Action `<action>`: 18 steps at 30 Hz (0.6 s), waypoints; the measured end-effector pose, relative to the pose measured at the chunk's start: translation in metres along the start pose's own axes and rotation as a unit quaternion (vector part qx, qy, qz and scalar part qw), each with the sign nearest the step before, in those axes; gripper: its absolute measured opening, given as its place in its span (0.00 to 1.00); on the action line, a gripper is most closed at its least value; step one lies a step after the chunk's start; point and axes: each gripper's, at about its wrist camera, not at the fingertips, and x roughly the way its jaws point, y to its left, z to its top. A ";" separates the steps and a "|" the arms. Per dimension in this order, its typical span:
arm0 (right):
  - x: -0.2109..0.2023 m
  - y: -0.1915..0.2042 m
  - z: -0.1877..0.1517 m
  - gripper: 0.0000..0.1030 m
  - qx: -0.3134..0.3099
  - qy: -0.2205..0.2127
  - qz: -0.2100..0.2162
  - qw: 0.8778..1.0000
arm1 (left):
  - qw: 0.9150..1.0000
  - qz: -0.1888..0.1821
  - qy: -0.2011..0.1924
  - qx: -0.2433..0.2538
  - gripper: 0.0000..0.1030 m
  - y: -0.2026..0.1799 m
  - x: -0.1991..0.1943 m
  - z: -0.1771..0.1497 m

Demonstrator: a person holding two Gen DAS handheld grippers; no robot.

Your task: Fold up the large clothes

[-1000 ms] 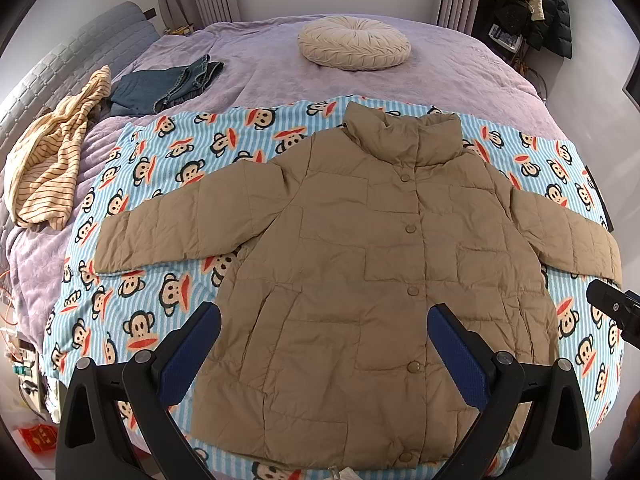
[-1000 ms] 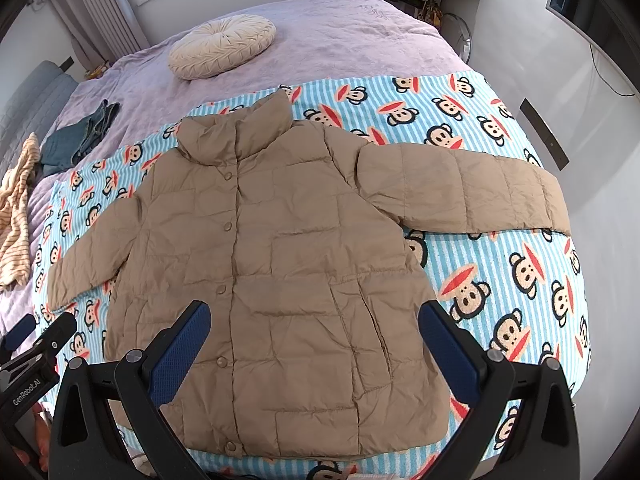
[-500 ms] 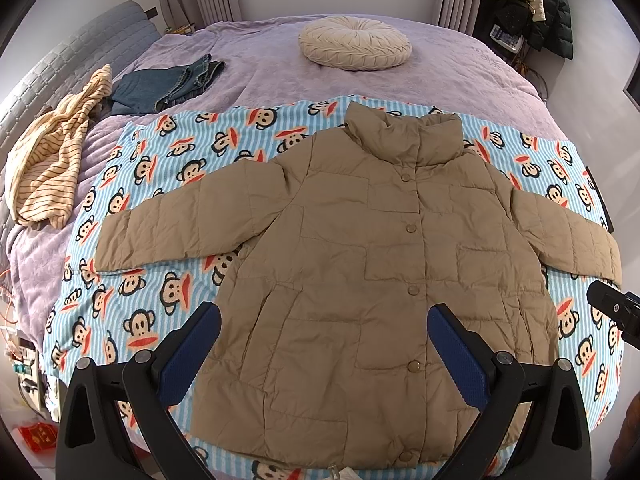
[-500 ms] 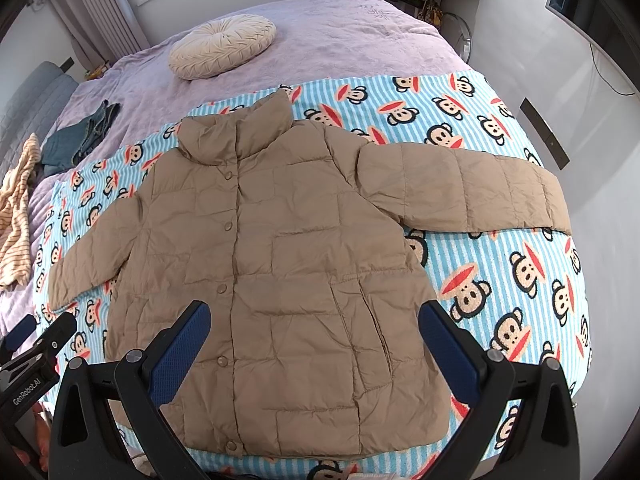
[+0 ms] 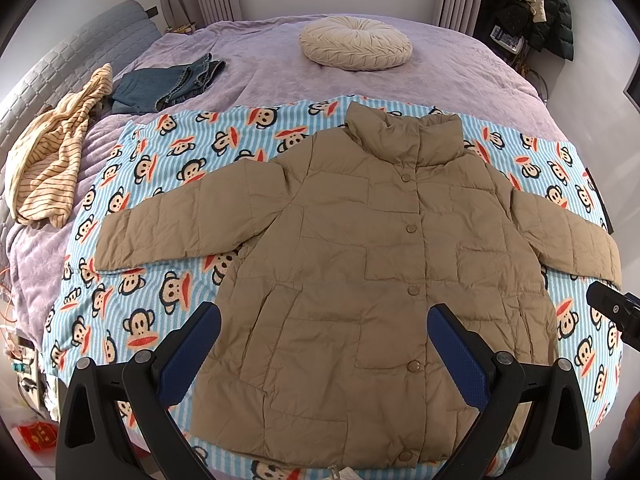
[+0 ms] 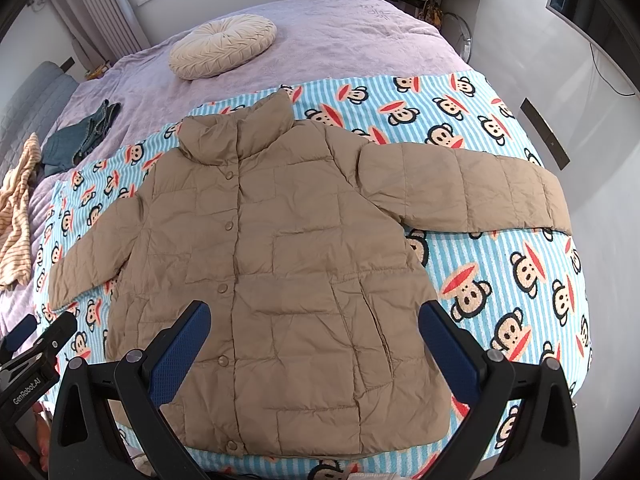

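Observation:
A tan puffer jacket lies flat, front up and buttoned, both sleeves spread out, on a blue striped monkey-print blanket. It also shows in the right wrist view. My left gripper is open and empty, held above the jacket's lower hem. My right gripper is open and empty too, above the hem. The right gripper's edge shows in the left wrist view; the left gripper's edge shows in the right wrist view.
The blanket lies on a purple bed. A round cream cushion sits at the far side. Folded jeans and a yellow striped garment lie at the left. Dark coats hang at the back right.

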 end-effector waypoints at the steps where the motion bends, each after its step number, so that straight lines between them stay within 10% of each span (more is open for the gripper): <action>1: 0.000 0.000 0.000 1.00 0.000 0.000 0.000 1.000 | 1.000 0.000 0.000 0.000 1.00 0.000 0.000 0.000; 18: 0.001 0.000 -0.001 1.00 0.002 0.004 0.001 1.000 | 1.000 -0.004 0.001 -0.003 1.00 -0.001 0.001 -0.005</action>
